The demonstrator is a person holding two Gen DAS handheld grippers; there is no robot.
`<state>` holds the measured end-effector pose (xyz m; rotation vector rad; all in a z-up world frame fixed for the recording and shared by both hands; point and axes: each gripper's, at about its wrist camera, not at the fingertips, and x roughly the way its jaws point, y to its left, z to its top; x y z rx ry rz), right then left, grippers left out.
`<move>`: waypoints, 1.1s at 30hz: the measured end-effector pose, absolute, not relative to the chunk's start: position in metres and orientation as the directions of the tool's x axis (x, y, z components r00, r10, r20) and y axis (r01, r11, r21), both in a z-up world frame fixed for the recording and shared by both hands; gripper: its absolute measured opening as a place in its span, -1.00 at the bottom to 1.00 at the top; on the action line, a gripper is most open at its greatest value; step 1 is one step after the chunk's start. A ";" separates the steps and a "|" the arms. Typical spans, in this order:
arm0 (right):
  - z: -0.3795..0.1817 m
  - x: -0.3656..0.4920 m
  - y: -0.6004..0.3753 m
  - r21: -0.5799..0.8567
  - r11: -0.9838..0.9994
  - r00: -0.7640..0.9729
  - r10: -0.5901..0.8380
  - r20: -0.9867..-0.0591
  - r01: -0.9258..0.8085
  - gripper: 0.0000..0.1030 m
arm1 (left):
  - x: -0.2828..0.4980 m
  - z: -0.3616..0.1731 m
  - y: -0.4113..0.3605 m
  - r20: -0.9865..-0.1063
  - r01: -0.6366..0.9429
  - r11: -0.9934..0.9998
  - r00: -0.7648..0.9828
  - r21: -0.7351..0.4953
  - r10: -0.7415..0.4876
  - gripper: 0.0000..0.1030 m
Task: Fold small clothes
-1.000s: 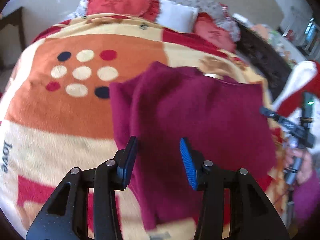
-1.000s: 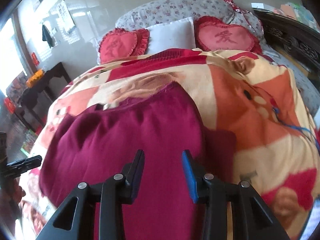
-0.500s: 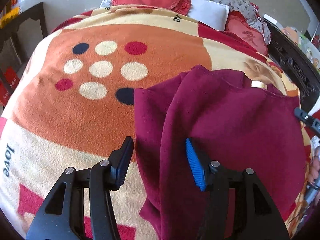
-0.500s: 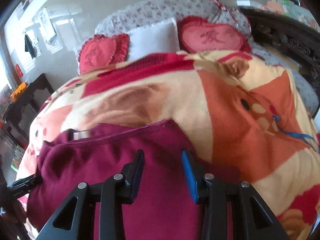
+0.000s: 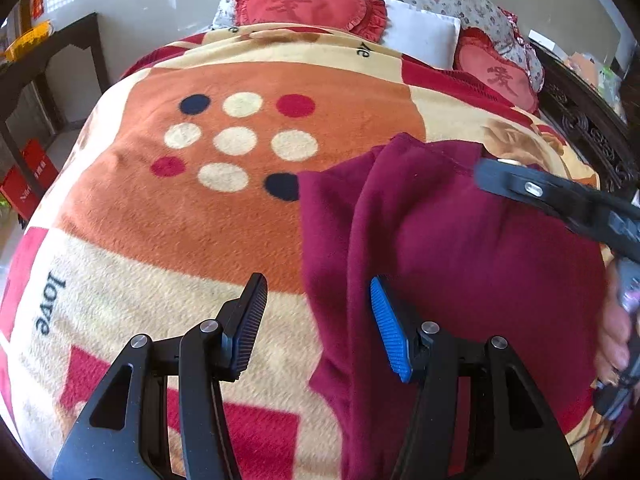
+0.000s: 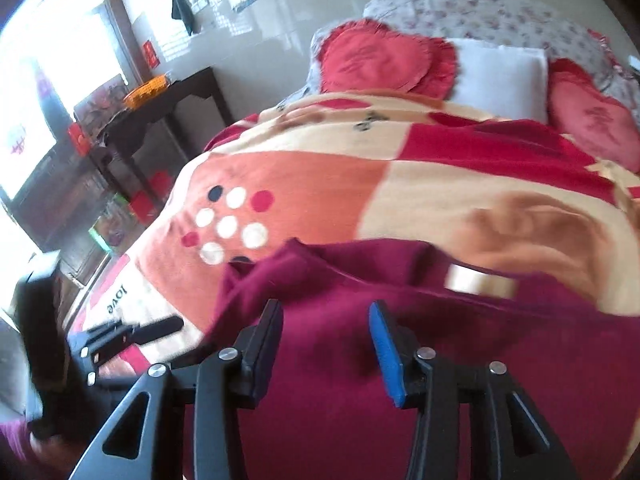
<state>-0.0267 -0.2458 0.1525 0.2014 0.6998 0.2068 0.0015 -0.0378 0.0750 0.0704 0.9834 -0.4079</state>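
left wrist view: left gripper (image 5: 318, 308) jaws apart over maroon garment (image 5: 460, 272) edge; garment's lower part cut off
right wrist view: right gripper (image 6: 326, 338) jaws apart, holding nothing; blurred

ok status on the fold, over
Left gripper open over garment edge. Right gripper open above it. Garment flat on blanket. Nothing in the way.

The garment (image 5: 480, 280) was plain maroon. The blanket (image 5: 200, 232) showed orange, cream and red blocks with navy, cream and red dots. Heart cushions (image 5: 308, 4) were red; the pillow (image 5: 420, 40) white.
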 end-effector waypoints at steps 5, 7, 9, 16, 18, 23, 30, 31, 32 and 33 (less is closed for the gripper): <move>0.143 0.005 -0.230 0.298 0.948 0.696 0.288 -0.658 -0.110 -0.13 | -0.005 0.072 -0.023 -0.817 0.337 0.921 0.464 -0.194 -0.342 0.06; 0.139 0.014 -0.222 0.302 0.948 0.687 0.285 -0.668 -0.100 -0.13 | -0.007 0.070 -0.022 -0.815 0.334 0.919 0.460 -0.210 -0.353 0.06; 0.135 0.021 -0.217 0.311 0.946 0.672 0.288 -0.683 -0.090 -0.09 | -0.009 0.069 -0.022 -0.815 0.334 0.917 0.455 -0.216 -0.358 0.06; 0.123 0.044 -0.193 0.161 0.985 0.659 0.164 -0.734 -0.066 -0.39 | -0.007 0.065 -0.024 -0.817 0.330 0.913 0.440 -0.240 -0.374 0.06; 0.127 0.043 -0.191 0.137 0.989 0.670 0.144 -0.728 -0.064 -0.67 | -0.007 0.065 -0.023 -0.815 0.330 0.911 0.437 -0.248 -0.381 0.06; 0.139 0.041 -0.187 0.168 0.981 0.710 0.185 -0.679 -0.095 -0.83 | -0.007 0.064 -0.021 -0.812 0.324 0.911 0.438 -0.256 -0.385 0.06; 0.125 0.052 -0.178 0.179 0.976 0.692 0.213 -0.690 -0.122 -0.75 | -0.005 0.062 -0.022 -0.821 0.315 0.916 0.434 -0.249 -0.372 0.06; 0.129 0.046 -0.179 0.192 0.971 0.693 0.239 -0.680 -0.145 -0.49 | -0.004 0.062 -0.022 -0.821 0.315 0.917 0.435 -0.246 -0.370 0.06; 0.134 0.038 -0.180 0.209 0.963 0.693 0.268 -0.669 -0.171 -0.12 | -0.004 0.061 -0.023 -0.822 0.315 0.917 0.434 -0.245 -0.368 0.06; 0.137 0.032 -0.182 0.216 0.959 0.697 0.282 -0.659 -0.184 -0.04 | -0.004 0.061 -0.023 -0.823 0.314 0.917 0.433 -0.245 -0.368 0.06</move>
